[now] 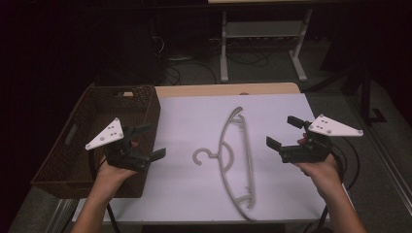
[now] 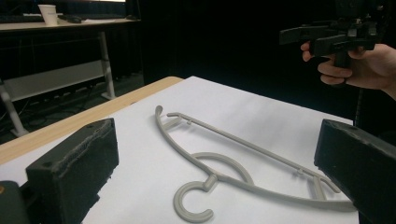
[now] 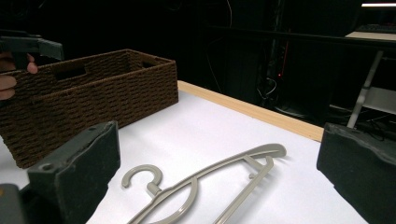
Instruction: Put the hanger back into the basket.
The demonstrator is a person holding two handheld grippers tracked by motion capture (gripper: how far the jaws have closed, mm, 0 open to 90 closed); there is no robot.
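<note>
**Kid:** What's the biggest thing here?

**Me:** One table (image 1: 184, 90) with a white top. It has a strip of wood along its far edge.

**Kid:** And next?

**Me:** One brown woven basket (image 1: 99, 138). It sits on the left end of the table. From up high you can look down into it. The right gripper view shows its side wall and a handle hole.

**Kid:** How many hangers?

**Me:** Just one grey hanger (image 1: 234, 160). It lies flat on the white top, in the middle, between the two grippers. Its hook points toward the basket. Nothing touches it.

**Kid:** How many grippers?

**Me:** Two. The left gripper (image 1: 151, 141) is held up just beside the basket. Its jaws are spread wide and hold nothing. The right gripper (image 1: 283, 132) is up at the right side of the table. Its jaws are spread wide too, with nothing in them.

**Kid:** Do the little cameras see more?

**Me:** Yes. The left gripper view shows a white cup (image 2: 48, 14) on another table far back. It also shows the right hand (image 2: 359, 67) around its handle. The right gripper view shows some fingers (image 3: 8, 77) of the left hand by the basket.
</note>
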